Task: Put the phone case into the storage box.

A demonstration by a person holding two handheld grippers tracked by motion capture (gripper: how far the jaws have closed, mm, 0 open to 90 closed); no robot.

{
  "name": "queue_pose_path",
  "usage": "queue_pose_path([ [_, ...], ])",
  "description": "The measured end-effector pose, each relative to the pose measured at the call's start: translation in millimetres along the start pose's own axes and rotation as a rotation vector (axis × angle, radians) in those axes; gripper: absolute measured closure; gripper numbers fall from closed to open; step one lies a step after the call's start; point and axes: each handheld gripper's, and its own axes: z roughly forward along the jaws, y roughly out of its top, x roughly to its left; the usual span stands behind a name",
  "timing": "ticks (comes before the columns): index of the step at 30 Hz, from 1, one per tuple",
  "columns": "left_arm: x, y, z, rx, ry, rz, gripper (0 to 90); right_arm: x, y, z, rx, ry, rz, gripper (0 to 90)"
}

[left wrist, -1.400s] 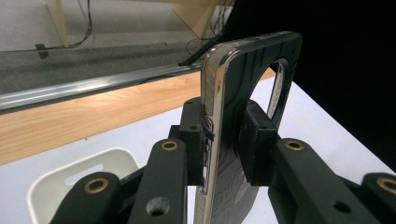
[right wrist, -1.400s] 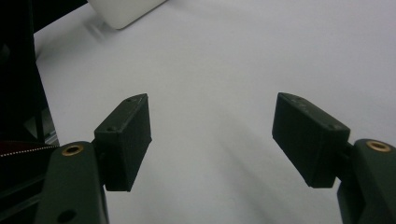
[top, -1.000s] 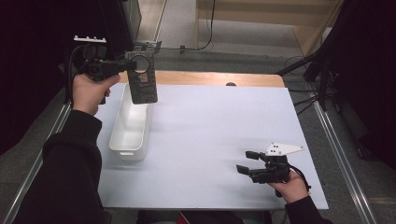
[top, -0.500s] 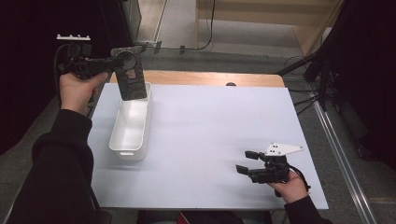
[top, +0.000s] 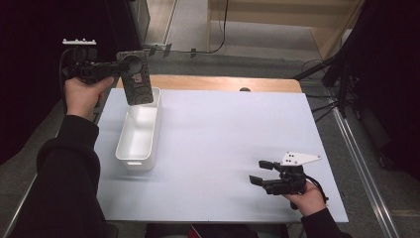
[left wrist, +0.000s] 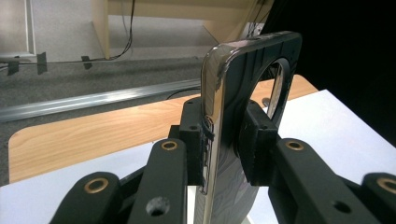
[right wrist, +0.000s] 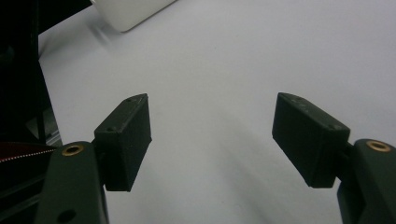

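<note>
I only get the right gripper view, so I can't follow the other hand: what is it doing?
Observer: The left gripper holds a dark phone case with a round cutout, up in the air.
Operator: Where is it, relative to the white tub whose corner I see?
Observer: Over the far end of the white bin, not inside it.
Operator: Is the grip firm?
Observer: In the left gripper view the pads press both faces of the case, which stands on edge between them.
Operator: And my gripper from above?
Observer: The right gripper rests open near the table's front right corner.
</note>
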Motion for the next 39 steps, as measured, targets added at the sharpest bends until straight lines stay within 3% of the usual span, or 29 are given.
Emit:
queue_pose_path([
  [20,10.2,-14.4,27.1,0.013,0.049,0.005,72.8,3.0,-2.6,-0.9,-0.012,-0.001,0.007,27.1],
  [29,15.1,-25.0,37.7,0.004,0.059,-0.010,72.6,1.6,-2.4,-0.8,-0.019,0.003,0.013,27.1],
  [39,20.3,-34.3,47.0,0.007,0.054,0.001,72.5,0.8,-2.7,-0.9,-0.017,0.008,0.019,27.1],
])
